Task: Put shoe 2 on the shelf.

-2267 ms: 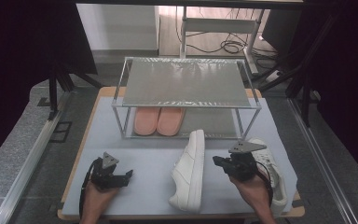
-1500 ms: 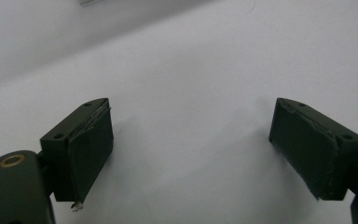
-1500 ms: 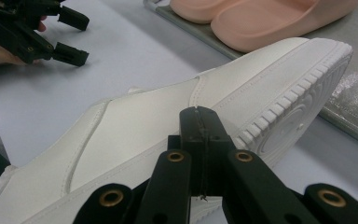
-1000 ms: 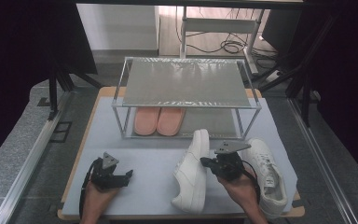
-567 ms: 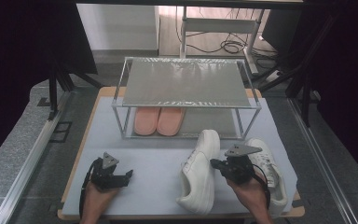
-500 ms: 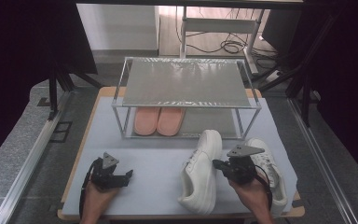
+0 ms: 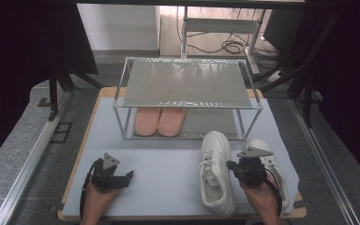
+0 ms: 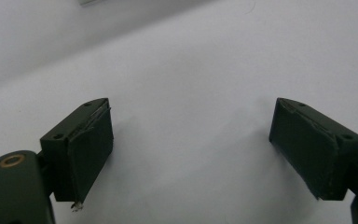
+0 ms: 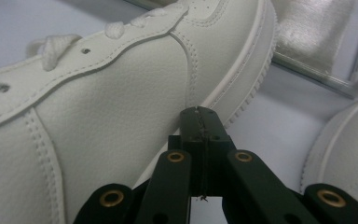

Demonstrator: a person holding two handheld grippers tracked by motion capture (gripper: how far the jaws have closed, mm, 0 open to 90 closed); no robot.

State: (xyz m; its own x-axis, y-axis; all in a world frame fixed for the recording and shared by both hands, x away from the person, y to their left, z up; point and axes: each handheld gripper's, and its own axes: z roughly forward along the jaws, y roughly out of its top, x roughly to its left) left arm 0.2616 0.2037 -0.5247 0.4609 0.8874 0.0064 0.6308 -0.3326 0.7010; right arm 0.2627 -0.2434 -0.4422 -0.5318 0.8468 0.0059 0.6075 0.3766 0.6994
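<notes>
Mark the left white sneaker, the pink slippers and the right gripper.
left white sneaker [image 7: 217,164], high view, on its laces.
pink slippers [image 7: 159,121], high view, where the pair meets.
right gripper [image 9: 200,122], right gripper view, at its shut fingers' tips.

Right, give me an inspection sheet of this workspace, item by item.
Surface: pale mat on a wooden board.
Job's things: two white sneakers, left sneaker and right sneaker, in front of the metal shoe rack.
Clutter: pink slippers on the rack's lower shelf.
Grippers: left hand-held gripper open over bare mat; right hand-held gripper shut, empty, tip at the left sneaker's side.
Cables: black cable trailing from the left hand-held gripper; loose cables on the floor behind.
Surroundings: dark frame, grey floor.
</notes>
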